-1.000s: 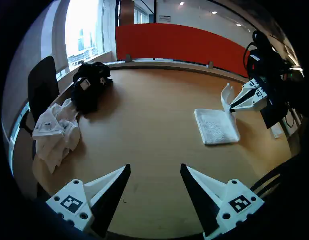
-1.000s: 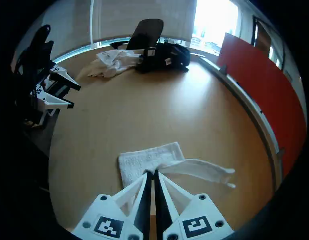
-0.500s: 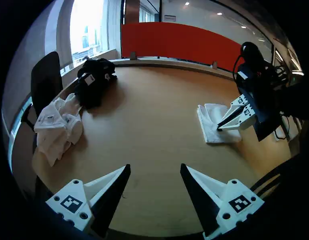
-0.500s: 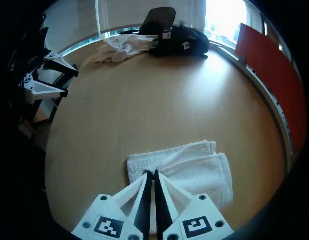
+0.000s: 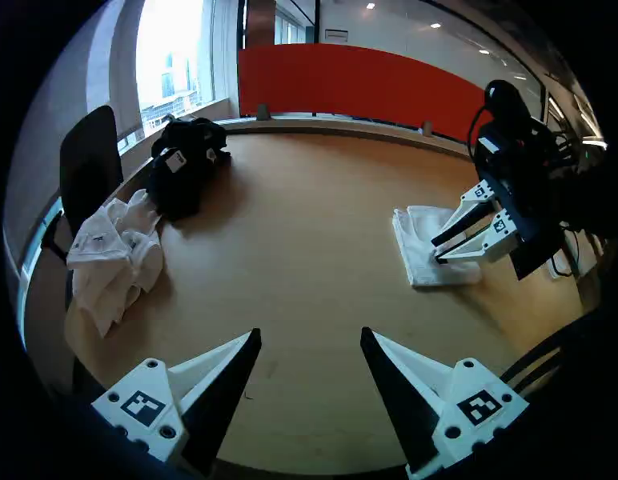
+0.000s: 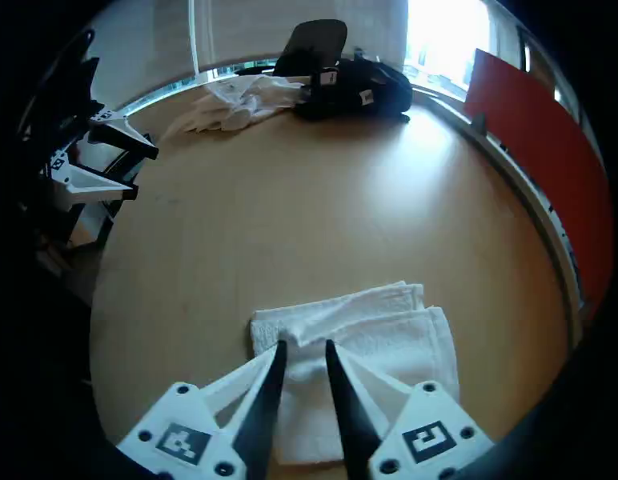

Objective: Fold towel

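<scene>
Towel (image 6: 365,344): white and folded into a rough rectangle with layered edges showing along its far side. It lies flat on the tabletop (image 6: 309,200), near the edge where the right hand-held gripper is.
Right hand-held gripper (image 6: 305,346): its fingers are parted by a narrow gap, with the tips over the towel's near left corner. A small ridge of cloth shows between them, but the fingers do not press together on it. I cannot tell whether the tips touch the cloth.
Right hand-held gripper, seen from the left gripper view (image 5: 435,249): it is slightly open, with its tips at the towel's edge. The dark hand holding it is behind.
Left hand-held gripper (image 5: 309,331): it is spread wide with nothing between the fingers. It hangs over bare wood at the near edge of the tabletop, well apart from the towel.
Left hand-held gripper, seen from the right gripper view (image 6: 146,172): it is at the far left edge of the tabletop, with its fingers wide apart.
Black bag (image 5: 181,160): it is on the far side of the tabletop, near the window (image 5: 169,64).
White garments (image 5: 113,256): they are in a crumpled heap just beside the black bag, spilling towards the tabletop's rim.
Chair (image 5: 85,160): dark, and standing behind the garments.
Red partition (image 5: 365,84): it runs along the tabletop's far edge.
</scene>
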Motion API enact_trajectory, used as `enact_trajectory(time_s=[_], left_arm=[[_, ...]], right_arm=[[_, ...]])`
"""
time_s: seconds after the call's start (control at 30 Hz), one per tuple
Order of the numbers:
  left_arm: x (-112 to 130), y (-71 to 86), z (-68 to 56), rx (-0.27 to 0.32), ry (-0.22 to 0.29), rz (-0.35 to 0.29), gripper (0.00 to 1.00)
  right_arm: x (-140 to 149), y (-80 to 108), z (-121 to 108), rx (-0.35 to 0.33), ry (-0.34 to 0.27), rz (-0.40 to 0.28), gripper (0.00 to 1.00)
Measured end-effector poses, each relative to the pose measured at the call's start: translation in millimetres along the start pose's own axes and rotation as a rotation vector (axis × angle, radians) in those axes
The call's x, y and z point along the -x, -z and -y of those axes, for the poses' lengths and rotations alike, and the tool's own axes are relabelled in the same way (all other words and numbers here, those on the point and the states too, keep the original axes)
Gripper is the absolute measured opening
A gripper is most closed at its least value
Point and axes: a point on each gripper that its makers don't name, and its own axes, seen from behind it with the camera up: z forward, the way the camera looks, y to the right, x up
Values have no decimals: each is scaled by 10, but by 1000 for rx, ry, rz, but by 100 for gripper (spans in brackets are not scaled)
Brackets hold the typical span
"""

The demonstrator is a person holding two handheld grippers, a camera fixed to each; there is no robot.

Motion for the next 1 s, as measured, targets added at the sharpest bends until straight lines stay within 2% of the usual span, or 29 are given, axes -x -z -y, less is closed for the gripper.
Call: enact_trajectory(time_s=[0.03,0.1,0.5,0.8,1.0], left_arm=[[-2,-1,1,0,0,0,92],[-6,-3,2,1,0,1,92],[-52,-13,0,7,-6,-4,92],[-84,-23,-4,13,-15,-8,92],[-101,-24,-26,17,-24,-11,92]], right_arm=[[1,13,-1,1,-1,-2,61],[5,40,-2,5,-3,-7,69],[61,196,-50,57,-65,-35,69],[285,309,-35,105,-118,-25,69],[416,382,-25,142,-177,-24,69]])
